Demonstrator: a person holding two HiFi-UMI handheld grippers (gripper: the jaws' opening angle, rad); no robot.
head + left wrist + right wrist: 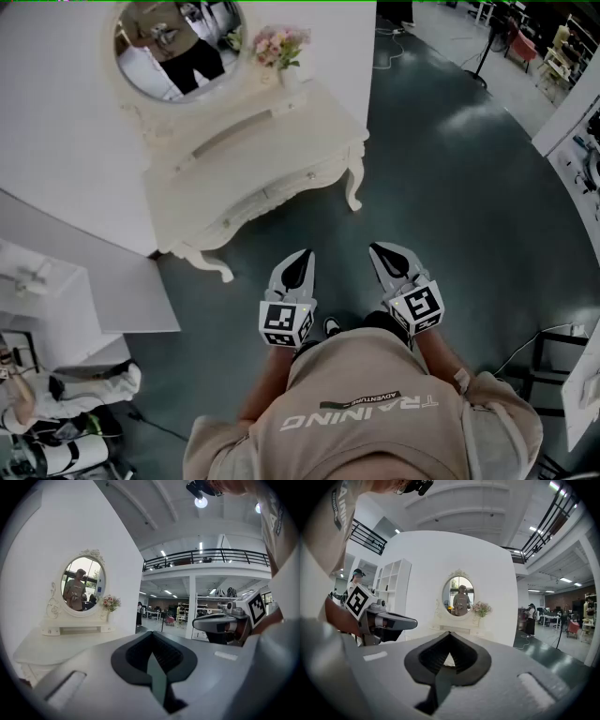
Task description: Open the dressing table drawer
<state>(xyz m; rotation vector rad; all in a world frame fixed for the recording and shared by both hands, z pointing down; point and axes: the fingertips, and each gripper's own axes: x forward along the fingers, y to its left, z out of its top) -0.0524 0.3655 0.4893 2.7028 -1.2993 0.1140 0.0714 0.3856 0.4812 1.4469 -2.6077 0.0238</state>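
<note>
The cream dressing table point(202, 202) stands against the white wall, a step ahead of me and to the left. Its long front drawer point(272, 192) with small knobs sits flush. An oval mirror point(178, 42) rises behind the tabletop. My left gripper point(305, 256) and right gripper point(378, 249) are held side by side above the dark floor, short of the table and touching nothing. Both are shut and hold nothing. The table point(56, 646) and the right gripper point(213, 623) show in the left gripper view. In the right gripper view, the table point(457, 629) lies straight beyond the shut jaws point(449, 637).
A vase of pink flowers point(279, 49) stands on the tabletop's right end. White partition panels point(122, 291) lie to the left, with a crouched person and gear point(56, 412) behind them. Cables point(389, 52) and a stand point(487, 52) are on the far floor. A rack point(562, 366) sits at right.
</note>
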